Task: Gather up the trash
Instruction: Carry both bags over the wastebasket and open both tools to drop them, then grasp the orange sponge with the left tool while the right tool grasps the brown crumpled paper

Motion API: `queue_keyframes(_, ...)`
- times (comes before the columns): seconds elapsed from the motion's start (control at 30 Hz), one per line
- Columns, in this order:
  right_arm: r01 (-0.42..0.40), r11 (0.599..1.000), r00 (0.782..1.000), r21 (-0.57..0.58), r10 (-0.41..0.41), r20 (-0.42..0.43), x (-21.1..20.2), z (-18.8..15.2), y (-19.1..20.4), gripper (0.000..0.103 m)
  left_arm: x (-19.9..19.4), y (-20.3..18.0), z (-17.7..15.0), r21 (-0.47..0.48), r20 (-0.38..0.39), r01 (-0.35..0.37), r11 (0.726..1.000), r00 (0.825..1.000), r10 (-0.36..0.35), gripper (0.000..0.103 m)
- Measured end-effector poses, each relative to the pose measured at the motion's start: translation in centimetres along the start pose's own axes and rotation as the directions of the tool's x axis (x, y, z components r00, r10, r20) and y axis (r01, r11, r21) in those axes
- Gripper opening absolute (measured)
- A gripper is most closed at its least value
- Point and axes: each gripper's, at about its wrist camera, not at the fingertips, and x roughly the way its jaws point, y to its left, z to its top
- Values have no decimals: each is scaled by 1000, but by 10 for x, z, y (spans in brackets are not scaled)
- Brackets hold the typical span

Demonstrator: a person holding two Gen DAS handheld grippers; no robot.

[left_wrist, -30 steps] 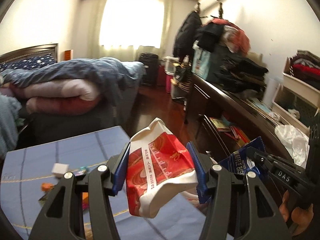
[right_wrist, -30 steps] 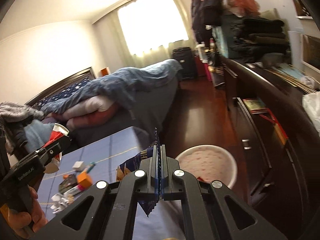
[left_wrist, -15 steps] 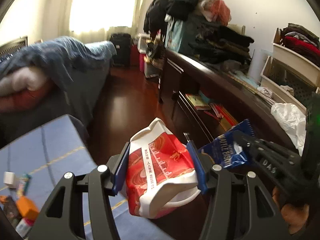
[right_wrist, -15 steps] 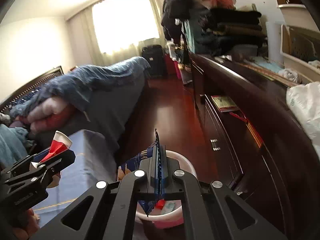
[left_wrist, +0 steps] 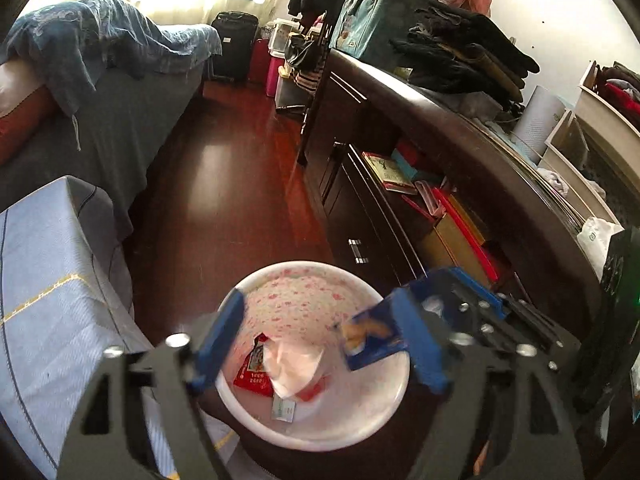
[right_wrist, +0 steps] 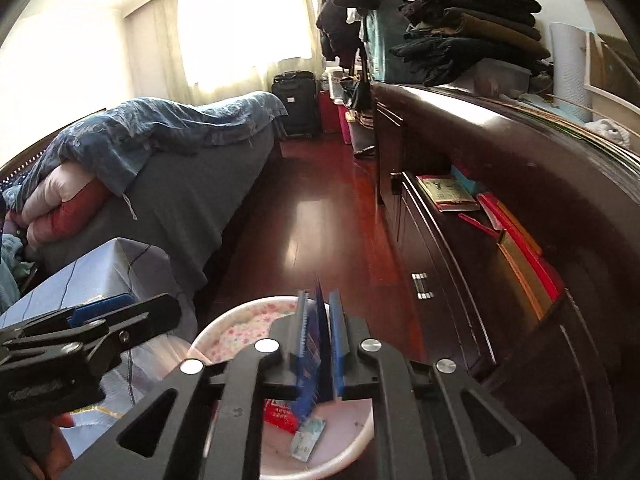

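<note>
Drop-off step in hand: both grippers hang over the white bin (left_wrist: 320,432) standing on the dark floor between the blue-covered table (left_wrist: 44,320) and the dark dresser (left_wrist: 460,128).

Left gripper (left_wrist: 320,344): jaws have just been opening and stand wide, nothing between them. The red-and-white bag (left_wrist: 280,364) lies loose inside the bin, directly below the gap and clear of both blue pads. Judged released. A small pale packet (left_wrist: 283,410) lies beside it on the bin floor.

Right gripper (right_wrist: 319,332): jaws have just been opening a little, now a narrow gap. The blue wrapper (right_wrist: 316,344) stands edge-on in that gap, its lower corner hanging below the pads toward the bin. Whether the pads still pinch it cannot be told; the left view shows the wrapper (left_wrist: 372,340) blurred at the gripper's tip, over the bin's right rim.

Next move, as judged: the right jaws need to part further so that the wrapper falls free. It hangs close to the rim on that side, so a slight shift toward the bin's middle would make the drop safer. After that, both grippers go back to the table for whatever trash remains there.
</note>
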Motion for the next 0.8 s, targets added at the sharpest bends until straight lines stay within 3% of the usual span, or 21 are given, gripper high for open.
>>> queue_keyframes(0.13,-11,1000,1000,-3,11,-11,8,-2,2,27,-12,3,1,6,43,-32,999,999,32,87)
queue_keyframes(0.37,-7,1000,1000,-1,7,-24,-1,-5,12,48,-66,17,4,-17,138,-102,995,985,103,95)
queue_keyframes(0.57,-28,1000,999,-4,28,-33,-30,-4,37,73,-120,37,-5,-47,177,-258,965,949,263,99)
queue_keyframes(0.8,-122,991,991,-47,119,-65,-67,-8,82,86,-183,88,-30,-159,137,-411,898,891,432,99)
